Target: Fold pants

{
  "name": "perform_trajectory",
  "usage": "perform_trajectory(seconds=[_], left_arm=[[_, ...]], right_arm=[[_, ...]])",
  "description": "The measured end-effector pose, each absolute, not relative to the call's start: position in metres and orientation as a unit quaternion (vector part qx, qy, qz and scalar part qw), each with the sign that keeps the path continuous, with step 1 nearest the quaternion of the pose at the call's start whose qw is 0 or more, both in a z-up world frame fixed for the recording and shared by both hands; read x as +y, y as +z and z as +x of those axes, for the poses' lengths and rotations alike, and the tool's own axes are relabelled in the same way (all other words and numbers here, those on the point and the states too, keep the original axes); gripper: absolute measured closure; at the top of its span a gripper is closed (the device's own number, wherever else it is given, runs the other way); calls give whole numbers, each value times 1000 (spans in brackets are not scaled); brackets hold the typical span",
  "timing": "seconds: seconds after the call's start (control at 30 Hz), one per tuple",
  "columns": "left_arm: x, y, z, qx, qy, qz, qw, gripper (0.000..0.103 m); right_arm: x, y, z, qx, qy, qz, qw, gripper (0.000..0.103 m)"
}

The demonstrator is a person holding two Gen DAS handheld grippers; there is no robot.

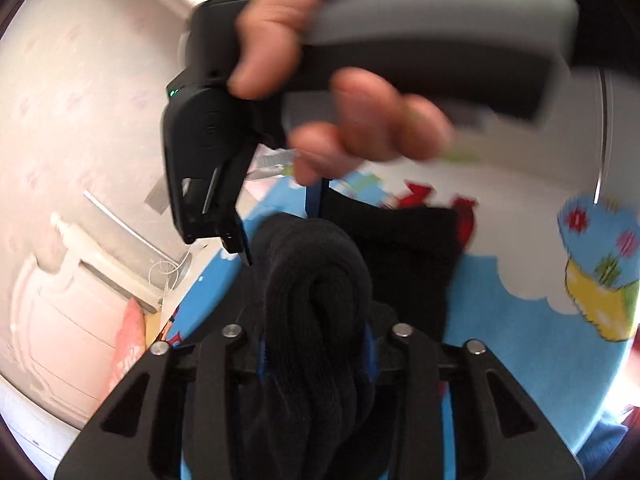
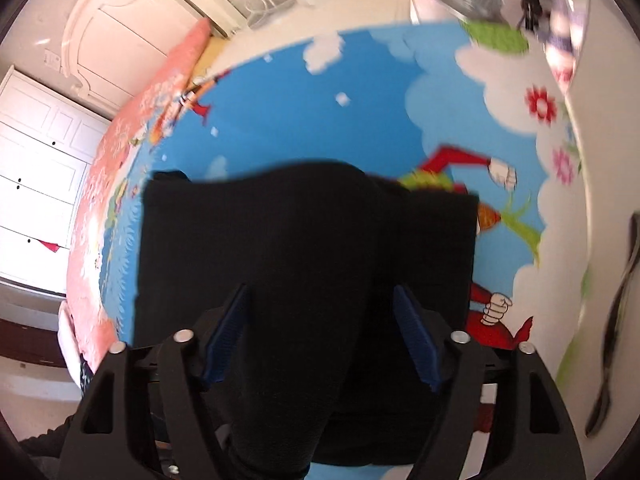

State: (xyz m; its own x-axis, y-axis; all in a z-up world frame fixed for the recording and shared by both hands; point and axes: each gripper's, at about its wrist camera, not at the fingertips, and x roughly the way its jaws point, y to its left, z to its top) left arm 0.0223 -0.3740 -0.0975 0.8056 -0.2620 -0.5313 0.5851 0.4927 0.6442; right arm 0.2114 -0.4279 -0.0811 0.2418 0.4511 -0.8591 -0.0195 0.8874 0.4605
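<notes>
The black pants (image 2: 304, 240) lie partly folded on a bed with a blue cartoon cover (image 2: 300, 112). In the left wrist view my left gripper (image 1: 318, 344) is shut on a bunched roll of the black pants (image 1: 316, 280), held above the cover. The right gripper's body (image 1: 208, 140), held in a hand, hangs just ahead of it. In the right wrist view my right gripper (image 2: 322, 320) has its blue pads (image 2: 416, 332) wide apart with a fold of the pants lying between them; they do not pinch it.
The bed cover (image 1: 500, 320) carries cartoon figures and clouds. A pink pillow (image 2: 176, 76) lies at the bed's far left edge. A white headboard (image 2: 120, 20) and white drawers (image 2: 36, 168) stand behind it. Blurred items sit at the upper right.
</notes>
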Motion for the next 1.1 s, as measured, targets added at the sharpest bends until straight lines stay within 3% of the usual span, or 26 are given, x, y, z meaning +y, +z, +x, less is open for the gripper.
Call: perform_trajectory(seconds=[0.1, 0.17, 0.2, 0.23, 0.27, 0.3, 0.37, 0.47, 0.6, 0.73, 0.9, 0.97, 1.1], left_arm=[[-376, -119, 2, 141, -243, 473, 835, 44], [-373, -126, -5, 120, -237, 488, 832, 44], [-373, -128, -5, 114, -234, 494, 829, 49], [-378, -129, -7, 111, -229, 499, 828, 55], [-380, -131, -5, 112, -229, 501, 827, 58], [-382, -133, -2, 116, -231, 504, 824, 66], [-387, -134, -5, 112, -229, 511, 821, 71], [-391, -117, -4, 92, -220, 510, 826, 72], [-408, -107, 1, 83, -226, 513, 824, 72], [-426, -134, -1, 97, -247, 522, 810, 72], [-405, -115, -2, 124, -315, 448, 828, 52], [-380, -92, -2, 140, -344, 399, 838, 50], [-295, -36, 21, 210, -399, 231, 862, 48]], right_arm=[[-426, -85, 212, 585, 165, 183, 773, 26], [-427, -86, 217, 585, 165, 189, 772, 26], [-425, -87, 221, 585, 164, 191, 771, 27], [-424, -87, 223, 584, 165, 191, 771, 35], [-422, -88, 225, 587, 169, 191, 769, 52], [-421, -92, 227, 592, 172, 188, 764, 58], [-417, -86, 227, 592, 170, 172, 769, 67], [-426, -61, 222, 563, 171, 174, 789, 70], [-442, -57, 220, 555, 145, 173, 801, 71], [-454, -84, 216, 562, 122, 167, 801, 71], [-454, -93, 205, 541, 104, 144, 822, 69], [-452, -86, 202, 530, 87, 130, 833, 54], [-447, -47, 173, 472, -2, 98, 876, 38]])
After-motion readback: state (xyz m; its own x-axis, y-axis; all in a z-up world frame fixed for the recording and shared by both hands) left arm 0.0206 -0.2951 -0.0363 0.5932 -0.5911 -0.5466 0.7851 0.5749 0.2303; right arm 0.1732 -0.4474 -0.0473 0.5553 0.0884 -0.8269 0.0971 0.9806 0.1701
